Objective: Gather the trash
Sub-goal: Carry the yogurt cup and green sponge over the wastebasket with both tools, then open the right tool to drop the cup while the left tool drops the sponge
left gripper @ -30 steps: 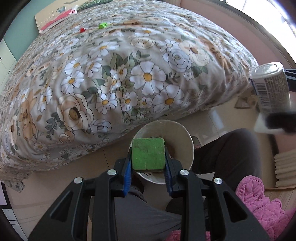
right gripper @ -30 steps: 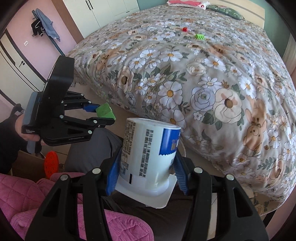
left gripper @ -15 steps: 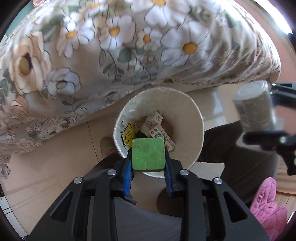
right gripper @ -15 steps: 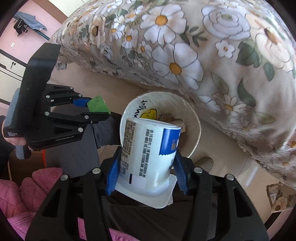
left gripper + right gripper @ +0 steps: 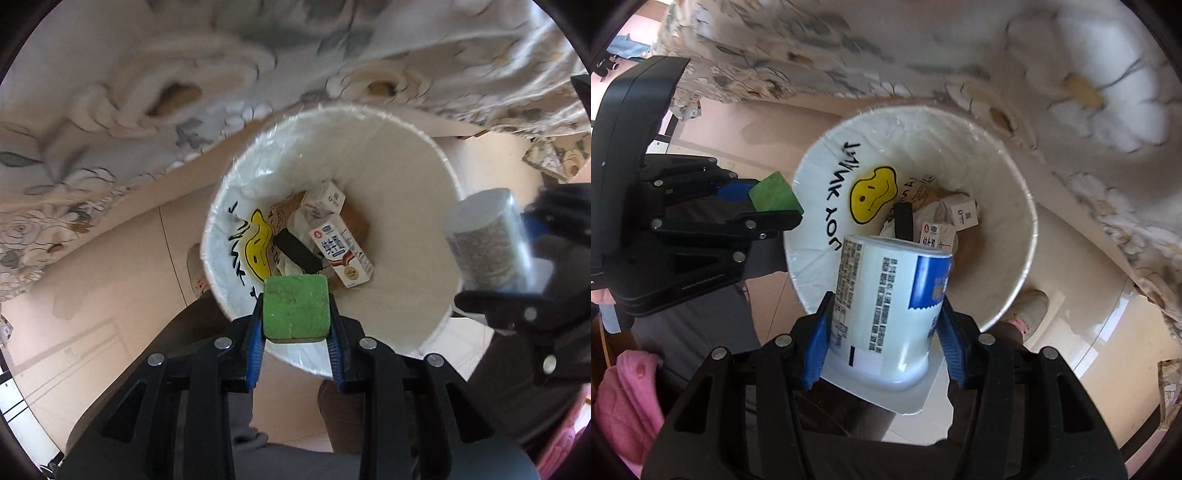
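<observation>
Bin sits on the floor beside the bed; your left gripper clamps its jaws on the green block, your right gripper on the cup, both poised above the opening for dropping.

Both grippers are matte black plastic frames with triangular cut-outs and round silver screws. The left gripper and right gripper carry ribbed blue pads on their jaws. Grey trousers fill the lower frame.
</observation>
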